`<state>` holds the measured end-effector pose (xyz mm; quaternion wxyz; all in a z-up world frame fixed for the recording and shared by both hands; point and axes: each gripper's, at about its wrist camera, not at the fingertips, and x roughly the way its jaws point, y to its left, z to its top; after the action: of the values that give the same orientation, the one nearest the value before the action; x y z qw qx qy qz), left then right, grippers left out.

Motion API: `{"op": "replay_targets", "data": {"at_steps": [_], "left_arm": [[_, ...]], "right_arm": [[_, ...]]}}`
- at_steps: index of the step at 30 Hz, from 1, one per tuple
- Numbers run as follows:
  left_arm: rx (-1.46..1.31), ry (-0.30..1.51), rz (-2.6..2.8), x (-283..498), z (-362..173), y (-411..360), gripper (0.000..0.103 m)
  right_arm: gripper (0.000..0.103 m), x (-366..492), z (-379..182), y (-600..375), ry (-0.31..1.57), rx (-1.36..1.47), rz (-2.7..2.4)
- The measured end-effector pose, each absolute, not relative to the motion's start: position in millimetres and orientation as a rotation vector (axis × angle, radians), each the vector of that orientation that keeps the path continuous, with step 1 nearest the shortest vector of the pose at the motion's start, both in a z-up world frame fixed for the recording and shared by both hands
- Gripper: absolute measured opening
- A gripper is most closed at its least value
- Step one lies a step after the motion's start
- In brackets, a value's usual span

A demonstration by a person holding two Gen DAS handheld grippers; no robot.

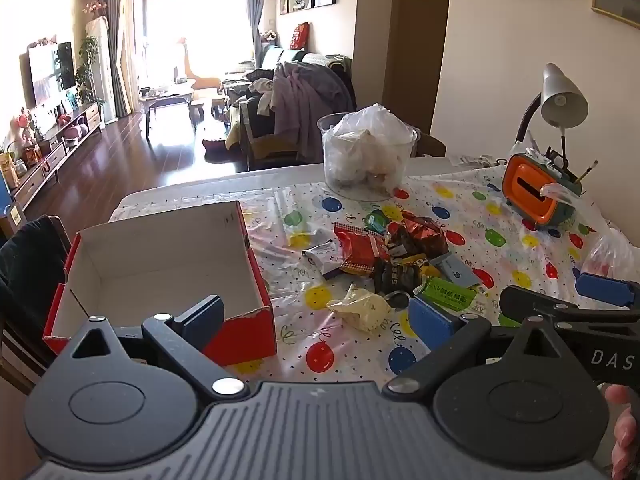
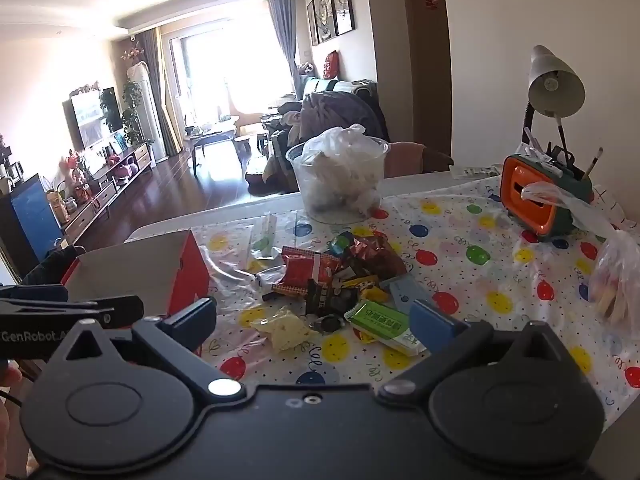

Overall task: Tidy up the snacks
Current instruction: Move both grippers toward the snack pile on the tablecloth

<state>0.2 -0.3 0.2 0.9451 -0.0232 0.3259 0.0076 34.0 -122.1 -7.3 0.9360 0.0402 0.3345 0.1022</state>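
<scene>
A heap of snack packets [image 1: 396, 252] [image 2: 340, 276] lies in the middle of the balloon-print tablecloth [image 1: 500, 216] [image 2: 460, 240]: red, dark and shiny wrappers, a green bar [image 1: 448, 296] [image 2: 384, 326] and a pale yellow packet [image 1: 360, 308] [image 2: 286, 328] nearest me. An empty red box [image 1: 160, 276] [image 2: 180, 276] with a white inside stands left of the heap. My left gripper [image 1: 320, 320] hangs open above the table's near edge, between box and heap. My right gripper [image 2: 316, 320] is open too, over the yellow packet and green bar, holding nothing.
At the table's far edge stands a clear tub [image 1: 368, 156] [image 2: 340, 180] stuffed with a plastic bag. An orange and green organiser [image 1: 540, 188] [image 2: 544, 200] and a desk lamp [image 1: 560, 100] [image 2: 554, 84] stand at the right. A plastic bag [image 2: 618, 280] lies at the right edge.
</scene>
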Motion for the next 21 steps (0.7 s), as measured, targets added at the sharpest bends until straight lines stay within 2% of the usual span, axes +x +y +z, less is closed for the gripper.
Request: {"op": "replay_targets", "data": {"at_steps": [21], "left_arm": [[-0.039,0.659,0.012,8,1,-5,0.099]], "right_arm": [[0.103,40,-5,-121,0.666,0.051,0.214]]}}
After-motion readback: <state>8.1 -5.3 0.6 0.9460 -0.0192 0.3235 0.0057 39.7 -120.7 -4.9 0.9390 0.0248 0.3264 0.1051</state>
